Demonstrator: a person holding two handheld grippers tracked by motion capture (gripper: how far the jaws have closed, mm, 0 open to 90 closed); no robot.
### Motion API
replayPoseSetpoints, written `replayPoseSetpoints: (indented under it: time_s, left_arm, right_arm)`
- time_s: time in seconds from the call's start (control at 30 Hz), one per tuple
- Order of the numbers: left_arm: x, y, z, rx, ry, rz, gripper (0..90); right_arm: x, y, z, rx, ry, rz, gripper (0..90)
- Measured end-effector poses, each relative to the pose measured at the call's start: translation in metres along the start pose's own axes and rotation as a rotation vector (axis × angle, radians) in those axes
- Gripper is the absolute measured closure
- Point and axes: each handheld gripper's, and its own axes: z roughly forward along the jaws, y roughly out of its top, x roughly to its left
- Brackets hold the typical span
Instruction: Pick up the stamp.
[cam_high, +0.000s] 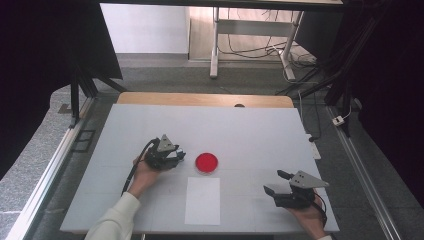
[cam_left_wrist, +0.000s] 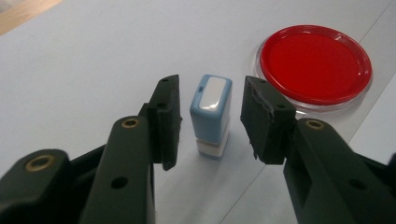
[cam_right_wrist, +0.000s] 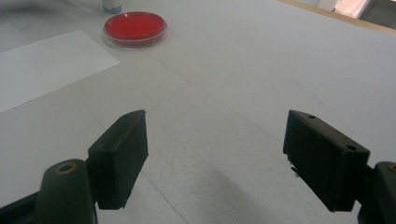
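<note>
High view: the left gripper (cam_high: 176, 156) sits at nine o'clock of the red ink pad (cam_high: 206, 162) on the white desk (cam_high: 250, 135); the right gripper (cam_high: 277, 182) rests at four o'clock, with a paper sheet (cam_high: 202, 201) at six.

Left gripper view: released fingers (cam_left_wrist: 166, 119) flank the upright blue stamp (cam_left_wrist: 211, 114), not touching it.

Right gripper view: fingers (cam_right_wrist: 122, 154) spread wide over bare desk, the pad at eleven o'clock.

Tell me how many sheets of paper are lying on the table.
1. The paper sheet lies flat near the table's front edge, just in front of the red ink pad, between the two grippers.
</note>
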Motion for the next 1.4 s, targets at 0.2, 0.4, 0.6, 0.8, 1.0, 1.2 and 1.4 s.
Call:
replayPoseSetpoints:
  time_s: [0.2,0.4,0.6,0.8,1.0,1.2,1.4]
  left_arm:
    - [0.001,-0.001,0.001,0.002,0.016,0.012,63.5]
    - [-0.001,0.000,0.001,-0.012,0.010,0.034,70.2]
    - [-0.004,0.001,0.001,-0.022,-0.001,0.058,75.0]
    - [-0.006,0.002,0.001,-0.017,0.013,0.061,76.1]
    - [-0.004,0.002,-0.003,-0.035,0.014,0.042,76.1]
    - [-0.003,0.004,-0.010,-0.060,0.007,0.021,76.1]
    - [-0.005,0.008,-0.019,-0.091,-0.015,-0.003,76.1]
  right_arm:
    - [0.000,0.000,0.000,0.001,-0.002,0.001,21.7]
    - [0.000,-0.001,0.000,0.007,-0.002,0.001,21.7]
    - [0.000,-0.001,0.001,0.011,-0.004,0.000,21.8]
    - [0.000,-0.001,0.001,0.011,-0.005,-0.002,21.8]
    - [0.000,-0.001,0.001,0.007,-0.006,-0.002,21.9]
    - [0.000,-0.001,0.000,0.001,-0.012,0.000,22.1]
    - [0.000,-0.001,0.000,0.000,-0.011,-0.003,22.1]
